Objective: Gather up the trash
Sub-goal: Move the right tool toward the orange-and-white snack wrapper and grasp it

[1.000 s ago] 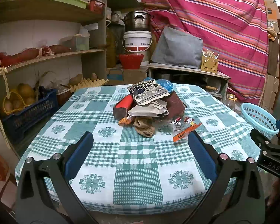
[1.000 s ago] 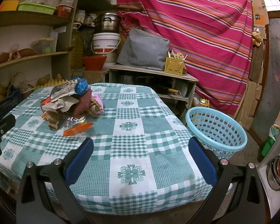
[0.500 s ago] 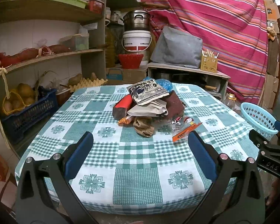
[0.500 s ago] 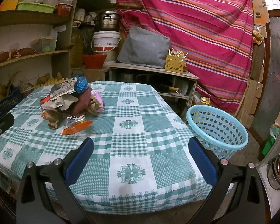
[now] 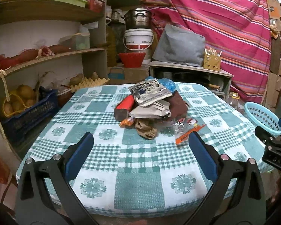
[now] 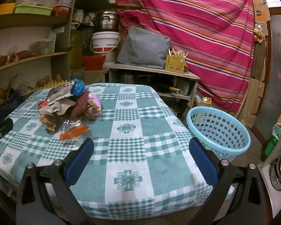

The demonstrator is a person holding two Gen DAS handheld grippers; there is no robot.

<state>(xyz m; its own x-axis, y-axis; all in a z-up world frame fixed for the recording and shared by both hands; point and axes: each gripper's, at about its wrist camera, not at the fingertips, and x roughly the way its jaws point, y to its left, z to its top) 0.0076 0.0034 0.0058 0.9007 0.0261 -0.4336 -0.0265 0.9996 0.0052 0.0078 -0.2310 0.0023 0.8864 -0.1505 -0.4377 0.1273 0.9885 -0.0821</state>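
Both my left claw and right claw hang wide and empty near the surface. Risk: the loose trash pile scatters if I grip carelessly, missing the basket.

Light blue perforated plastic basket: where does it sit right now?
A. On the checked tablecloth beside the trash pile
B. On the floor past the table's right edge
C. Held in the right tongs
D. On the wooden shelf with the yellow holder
B: the light blue perforated plastic basket stands below the edge of the green checked tablecloth, apart from the pile of wrappers and trash, while the right tongs are open and hold nothing.
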